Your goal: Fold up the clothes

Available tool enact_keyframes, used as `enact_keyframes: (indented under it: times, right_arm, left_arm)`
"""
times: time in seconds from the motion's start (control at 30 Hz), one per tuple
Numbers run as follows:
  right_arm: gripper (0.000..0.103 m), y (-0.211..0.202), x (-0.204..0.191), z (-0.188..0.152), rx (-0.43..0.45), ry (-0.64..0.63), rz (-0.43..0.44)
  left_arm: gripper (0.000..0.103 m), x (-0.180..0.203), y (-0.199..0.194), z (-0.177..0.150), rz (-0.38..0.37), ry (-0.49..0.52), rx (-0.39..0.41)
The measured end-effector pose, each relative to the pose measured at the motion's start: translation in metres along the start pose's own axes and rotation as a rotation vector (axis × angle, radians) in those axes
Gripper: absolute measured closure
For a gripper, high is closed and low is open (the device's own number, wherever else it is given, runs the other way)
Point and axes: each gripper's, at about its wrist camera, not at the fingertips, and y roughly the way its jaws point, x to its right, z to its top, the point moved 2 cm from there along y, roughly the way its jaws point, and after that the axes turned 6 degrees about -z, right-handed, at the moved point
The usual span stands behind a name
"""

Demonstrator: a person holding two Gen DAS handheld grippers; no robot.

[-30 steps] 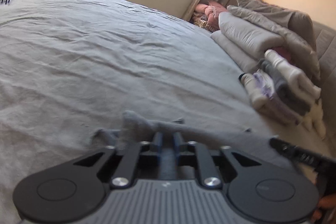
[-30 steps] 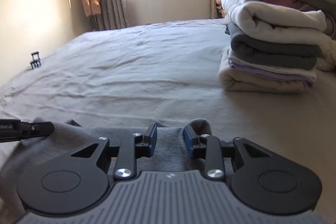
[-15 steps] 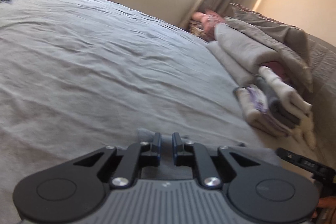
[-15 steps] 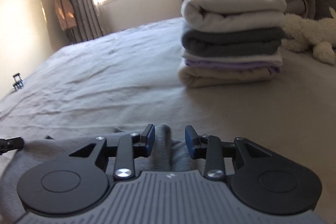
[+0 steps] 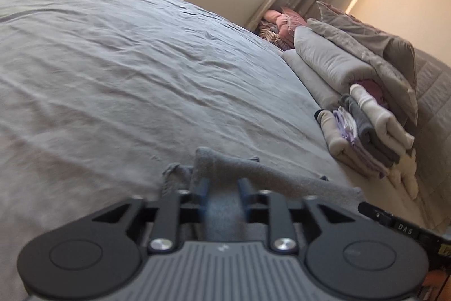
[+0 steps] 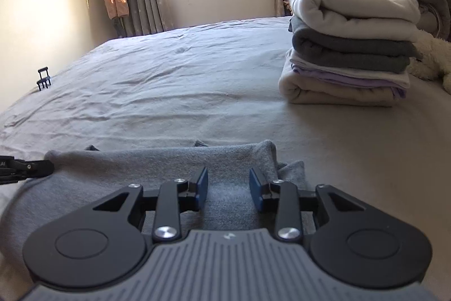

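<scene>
Ahead of the right tool (image 6: pixel 228 189) and to its left, the bed (image 6: pixel 169 92) lies open as far as the window wall. A stack of folded clothes (image 6: pixel 346 61) blocks the way ahead-right, and the same stack sits ahead-right of the left tool (image 5: pixel 222 196).

Grey-sheeted bed (image 6: pixel 174 92), grey garment (image 6: pixel 157 162), folded stack (image 6: pixel 346 66), bedding pile (image 5: pixel 338 58)

The grey garment (image 6: pixel 157 168) runs under both tongs, its near part hidden.
</scene>
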Motion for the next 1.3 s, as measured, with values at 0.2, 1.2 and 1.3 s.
enact_keyframes:
  times: [0.2,1.2,1.3]
  right_arm:
    - [0.065,-0.028,-0.012,-0.002,-0.005,0.045,0.076]
    - [0.067,-0.028,-0.071,-0.05,-0.063,-0.115,0.226]
    - [0.066,-0.028,-0.063,-0.045,-0.086,-0.037,0.257]
  left_arm:
    - [0.036,-0.007,-0.037,-0.003,-0.019,-0.06,-0.037]
    - [0.091,0.044,-0.046,-0.024,-0.183,-0.105,0.092]
    - [0.091,0.073,-0.04,-0.018,-0.222,-0.059,0.083]
